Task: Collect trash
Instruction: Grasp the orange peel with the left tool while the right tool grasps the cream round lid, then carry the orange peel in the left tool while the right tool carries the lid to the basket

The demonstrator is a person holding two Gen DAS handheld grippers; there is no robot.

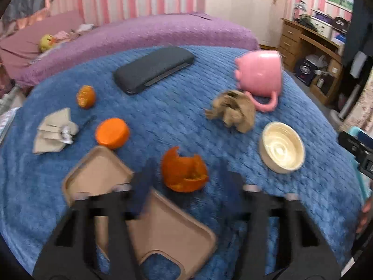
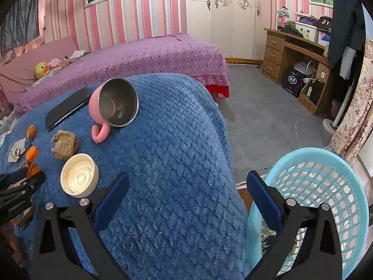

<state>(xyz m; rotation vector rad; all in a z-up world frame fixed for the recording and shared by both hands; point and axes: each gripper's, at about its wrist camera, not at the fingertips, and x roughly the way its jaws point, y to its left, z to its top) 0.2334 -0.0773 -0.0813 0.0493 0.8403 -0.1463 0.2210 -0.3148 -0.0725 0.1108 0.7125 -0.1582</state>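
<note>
On the blue blanket lie a torn orange peel [image 1: 184,172], an orange half [image 1: 112,133], a peeled orange piece [image 1: 85,96], a crumpled brown paper [image 1: 233,110] and a folded tissue [image 1: 52,131]. My left gripper [image 1: 186,175] is open, its blurred fingers either side of the peel. My right gripper [image 2: 186,196] is open and empty above the blanket's right edge, next to a light-blue mesh basket [image 2: 326,186]. The brown paper [image 2: 65,145] and orange bits [image 2: 31,154] also show in the right wrist view.
A tipped pink mug [image 1: 261,74], a cream bowl [image 1: 282,147], a dark case [image 1: 153,68] and a tan phone case [image 1: 163,228] lie on the blanket [image 1: 163,121]. A purple bed [image 2: 139,56] stands behind, a wooden desk [image 2: 293,53] at the right.
</note>
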